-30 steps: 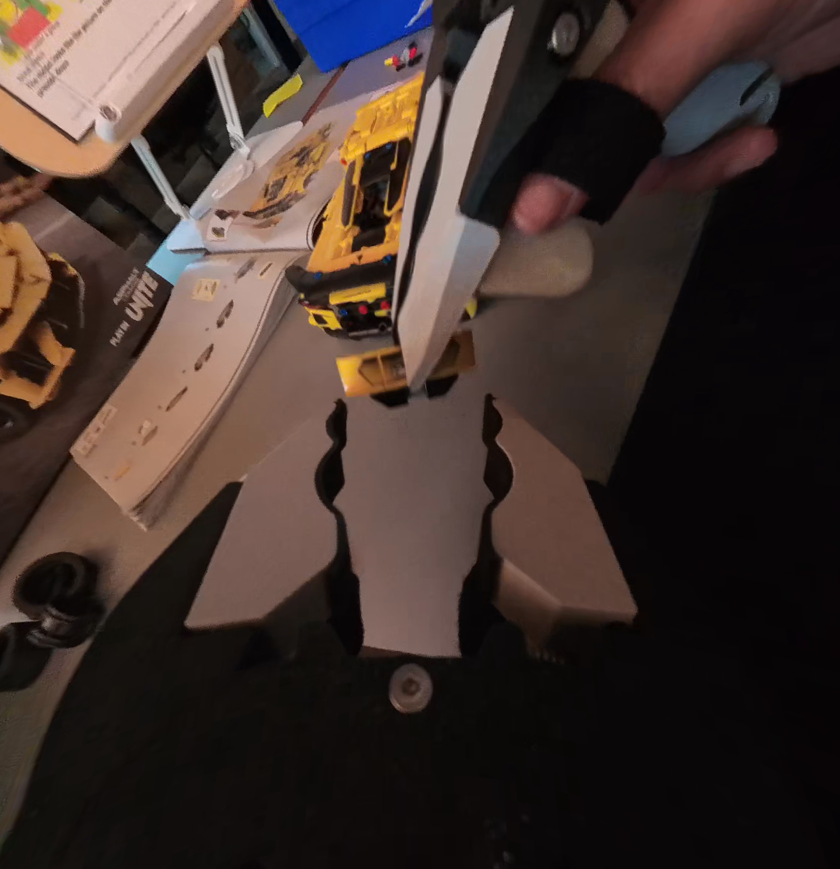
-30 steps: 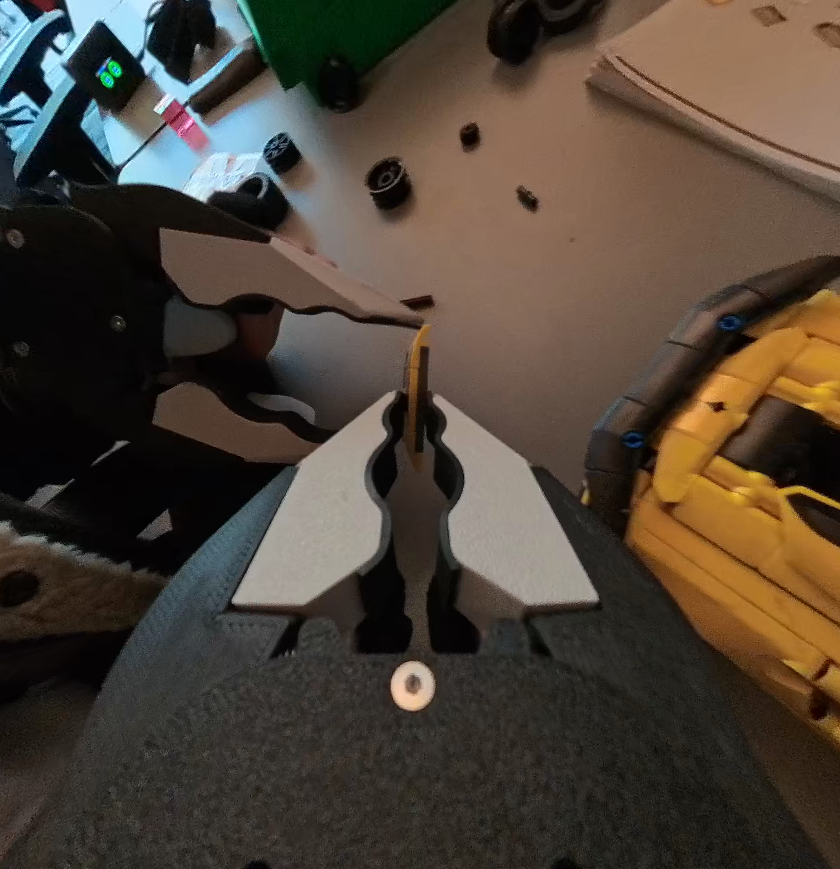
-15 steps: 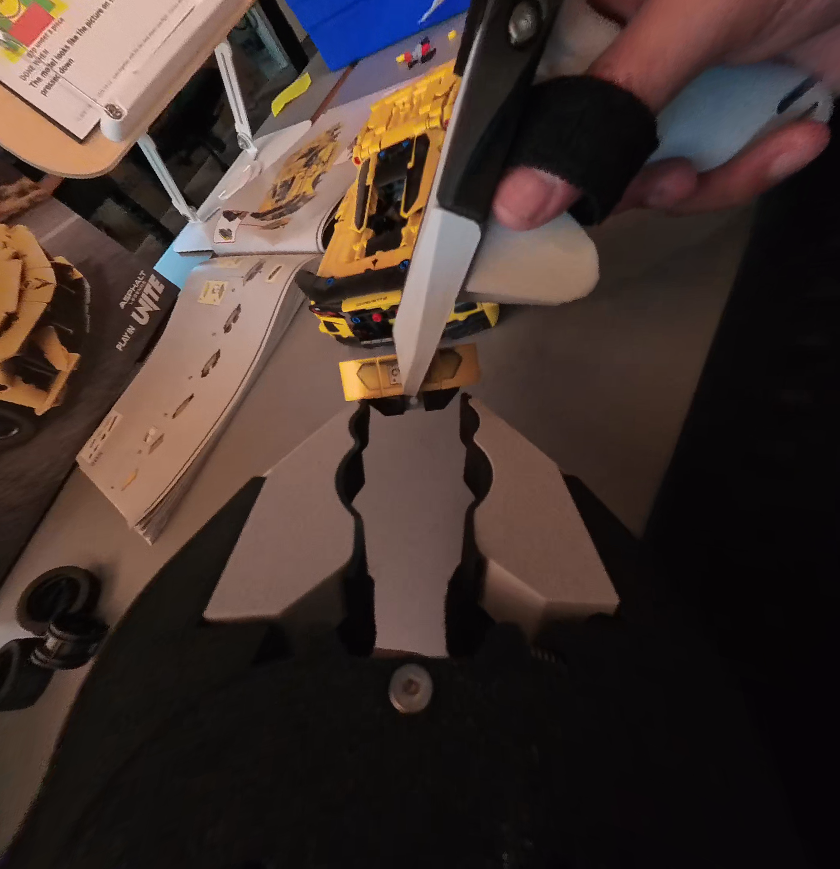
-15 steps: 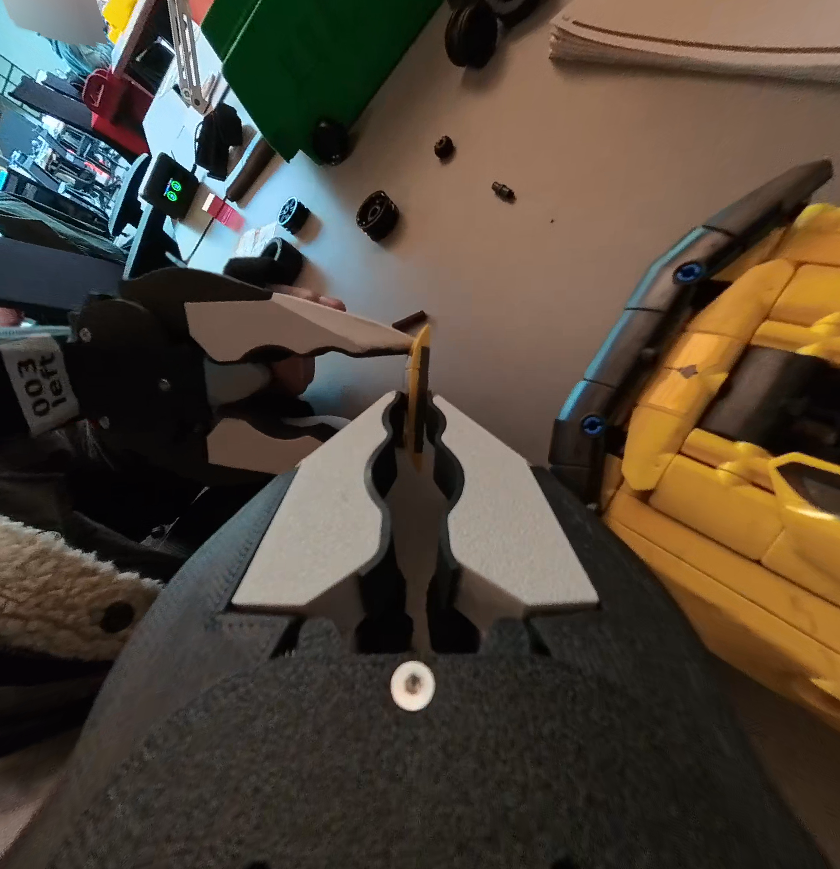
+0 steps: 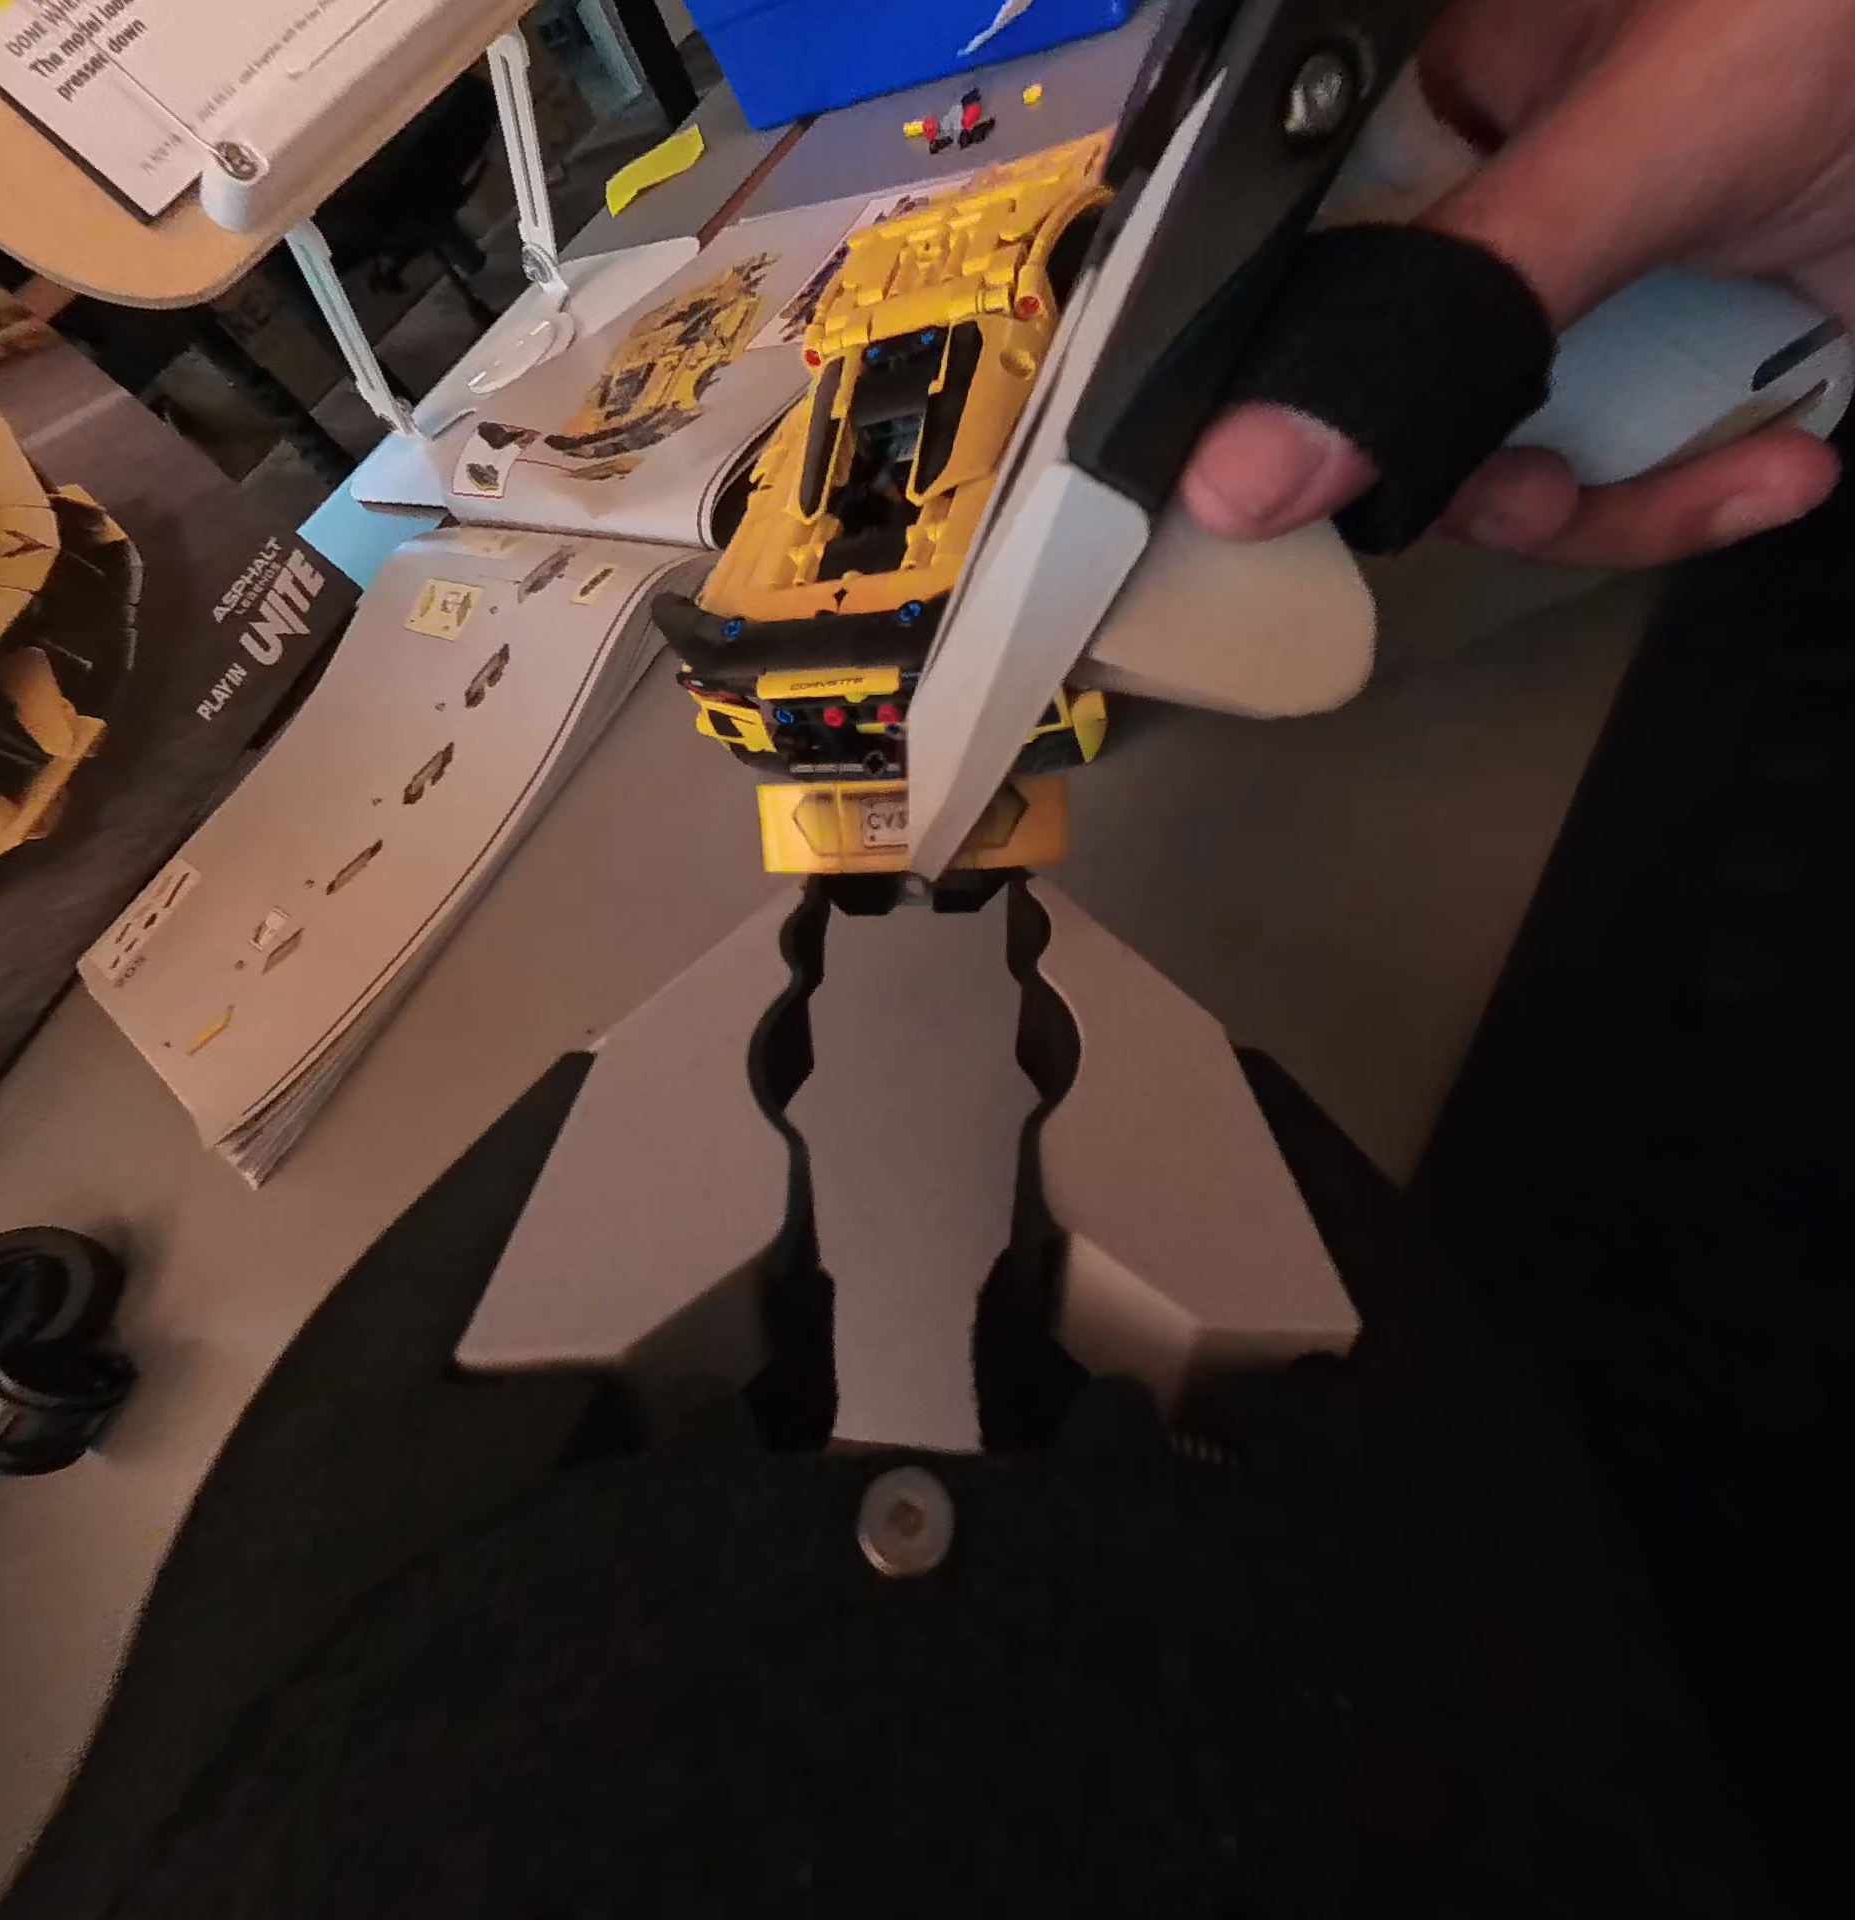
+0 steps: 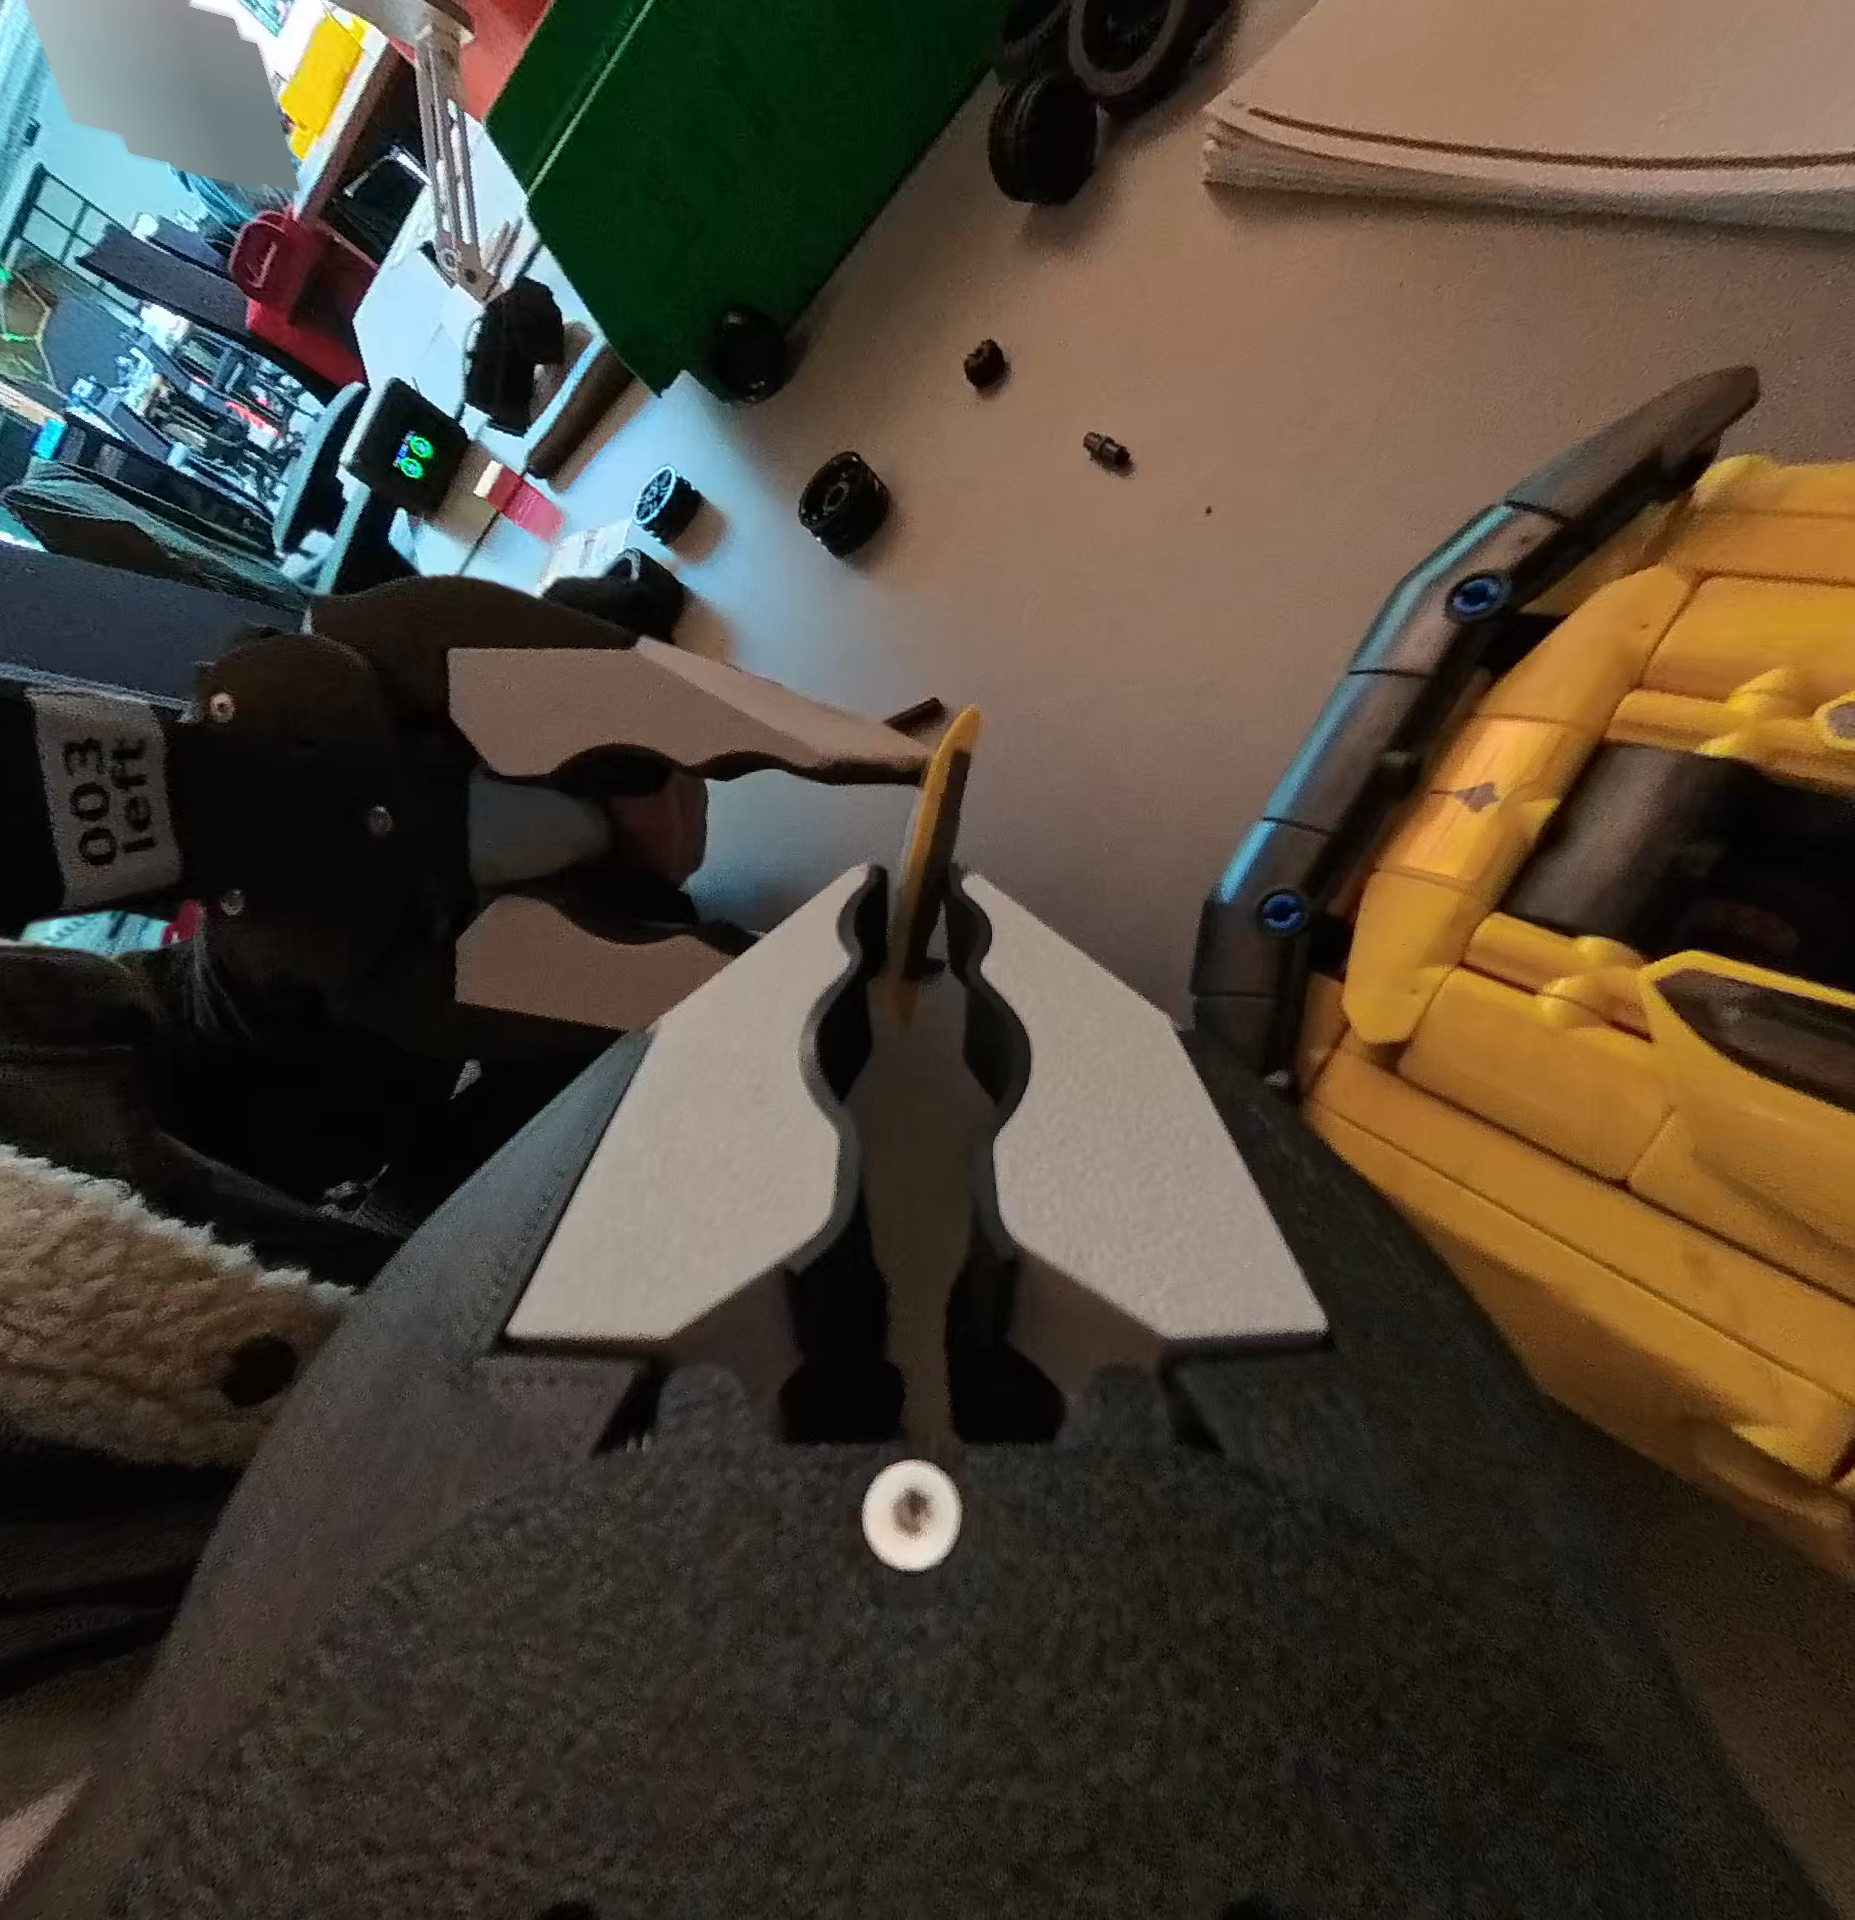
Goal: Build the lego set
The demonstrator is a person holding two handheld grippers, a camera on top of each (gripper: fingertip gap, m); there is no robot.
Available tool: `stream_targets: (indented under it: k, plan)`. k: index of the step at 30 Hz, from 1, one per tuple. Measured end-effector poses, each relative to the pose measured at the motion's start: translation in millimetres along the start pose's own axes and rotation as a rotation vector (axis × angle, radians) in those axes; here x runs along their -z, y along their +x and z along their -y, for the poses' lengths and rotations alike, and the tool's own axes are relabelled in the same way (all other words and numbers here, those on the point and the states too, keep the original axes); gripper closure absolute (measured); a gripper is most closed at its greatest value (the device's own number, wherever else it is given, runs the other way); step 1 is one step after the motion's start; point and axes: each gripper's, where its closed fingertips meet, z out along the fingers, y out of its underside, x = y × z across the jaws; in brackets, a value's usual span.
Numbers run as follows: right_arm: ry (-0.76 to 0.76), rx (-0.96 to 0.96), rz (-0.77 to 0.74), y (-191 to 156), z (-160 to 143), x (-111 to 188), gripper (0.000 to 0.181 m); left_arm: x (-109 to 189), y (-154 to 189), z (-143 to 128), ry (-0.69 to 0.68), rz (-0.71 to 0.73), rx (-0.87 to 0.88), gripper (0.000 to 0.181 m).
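Observation:
The yellow lego car (image 5: 881, 468) stands on the grey table with its rear towards me; it also fills the right of the right wrist view (image 6: 1577, 935). My right gripper (image 6: 912, 883) is shut on a flat yellow plate piece (image 6: 933, 810) and holds it upright. In the left wrist view that gripper (image 5: 933, 852) comes down from above and holds the plate (image 5: 819, 831) just behind the car's rear. My left gripper (image 5: 912, 914) is open, its tips right under the plate's black pegs. In the right wrist view its upper finger (image 6: 694, 717) touches the plate's top edge.
An open instruction booklet (image 5: 383, 831) and the set's box (image 5: 71, 675) lie left of the car. Black tyres (image 5: 29, 1340) sit at the near left. A green bin (image 6: 746, 156), loose wheels (image 6: 845, 499) and small black pins (image 6: 1105, 449) lie beyond. A blue bin (image 5: 902, 42) stands behind. The tips of both grippers are at nearly the same place.
My right gripper has carried the yellow plate closer to the car's rear. My left gripper has narrowed its jaws a little and kept its tips at the plate.

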Motion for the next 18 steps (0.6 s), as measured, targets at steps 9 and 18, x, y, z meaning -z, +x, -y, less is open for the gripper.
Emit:
stream_targets:
  k: [9,18]
  plan:
    - [0.039,0.011,0.020,1.2,3.8,9.6,0.164,-0.4,-0.4,0.3,0.028,-0.065,0.079,0.148]
    - [0.097,0.172,-0.049,9.6,17.0,26.7,0.161,-14.8,-17.6,-9.0,0.012,-0.197,0.179,0.148]
